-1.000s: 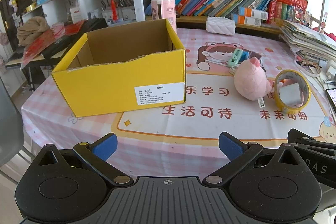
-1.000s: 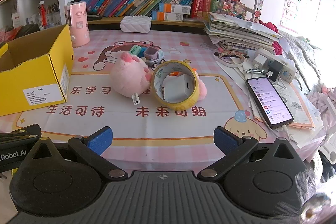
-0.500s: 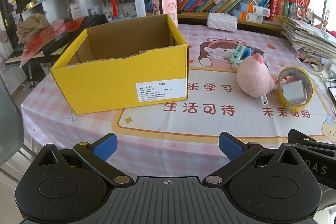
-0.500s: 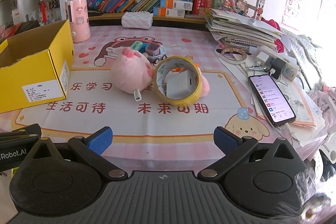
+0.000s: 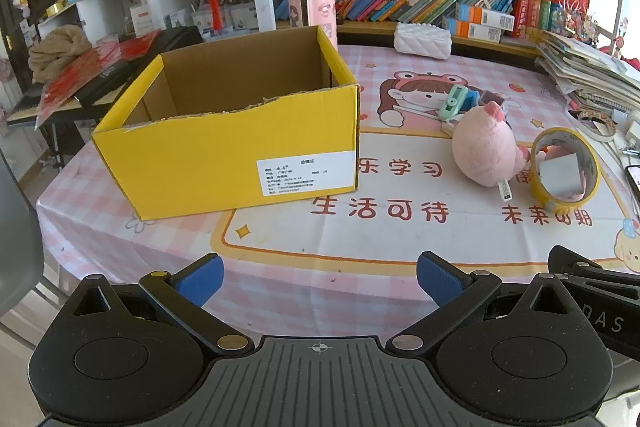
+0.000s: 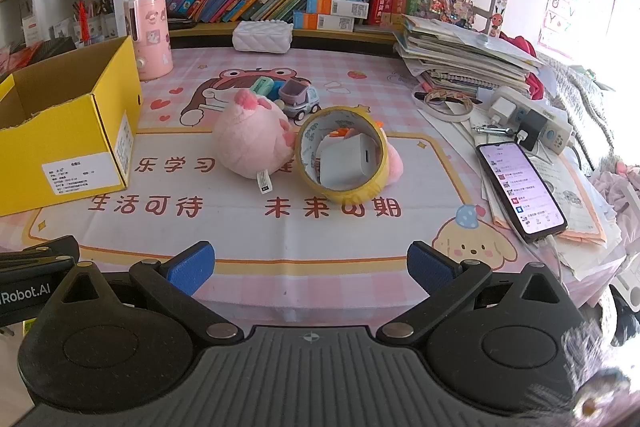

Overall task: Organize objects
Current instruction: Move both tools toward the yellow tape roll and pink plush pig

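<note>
1. Both my grippers, left (image 5: 318, 277) and right (image 6: 310, 267), wide open, empty
2. Pulled back slightly toward table's near edge
3. Pink plush toy (image 6: 254, 147), yellow tape roll (image 6: 342, 159) mid-table; open yellow cardboard box (image 5: 240, 131) looks empty, nothing sorted yet

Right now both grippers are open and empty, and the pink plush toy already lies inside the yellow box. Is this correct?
Not quite. The pink plush toy is not in the yellow box; it lies on the table mat beside the yellow tape roll, as the right wrist view shows. The left gripper and right gripper are open and empty.
</note>
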Tool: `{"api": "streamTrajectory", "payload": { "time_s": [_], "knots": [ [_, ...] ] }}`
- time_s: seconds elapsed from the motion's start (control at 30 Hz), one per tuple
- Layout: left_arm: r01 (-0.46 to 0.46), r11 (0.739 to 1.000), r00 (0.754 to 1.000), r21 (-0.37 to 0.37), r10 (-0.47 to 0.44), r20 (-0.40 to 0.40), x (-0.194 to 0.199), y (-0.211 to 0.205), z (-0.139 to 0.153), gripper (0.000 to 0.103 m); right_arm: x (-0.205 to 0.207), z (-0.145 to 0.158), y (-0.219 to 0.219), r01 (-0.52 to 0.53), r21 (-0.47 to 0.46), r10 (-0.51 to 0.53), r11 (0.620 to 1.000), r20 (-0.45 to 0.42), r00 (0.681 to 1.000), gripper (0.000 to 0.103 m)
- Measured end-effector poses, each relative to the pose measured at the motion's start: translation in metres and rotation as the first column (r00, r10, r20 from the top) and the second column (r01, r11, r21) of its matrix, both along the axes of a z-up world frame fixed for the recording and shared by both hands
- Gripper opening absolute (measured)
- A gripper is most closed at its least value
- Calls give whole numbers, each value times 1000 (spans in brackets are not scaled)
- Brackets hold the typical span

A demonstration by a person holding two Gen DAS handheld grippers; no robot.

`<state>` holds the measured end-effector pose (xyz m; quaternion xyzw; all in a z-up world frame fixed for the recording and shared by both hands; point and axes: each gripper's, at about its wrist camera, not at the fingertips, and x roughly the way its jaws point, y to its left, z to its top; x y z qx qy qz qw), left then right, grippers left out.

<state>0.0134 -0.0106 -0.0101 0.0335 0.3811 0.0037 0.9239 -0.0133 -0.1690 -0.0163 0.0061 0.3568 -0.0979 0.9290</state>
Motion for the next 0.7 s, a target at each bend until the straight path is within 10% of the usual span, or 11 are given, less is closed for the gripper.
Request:
{"api": "streamTrajectory", "payload": {
  "time_s": [0.7],
  "knots": [
    [25, 1000, 999, -14, -26, -32, 19, -8, -4, 103, 12, -2, -10, 15, -11, -15, 1000, -10, 1000, 103]
  ]
}}
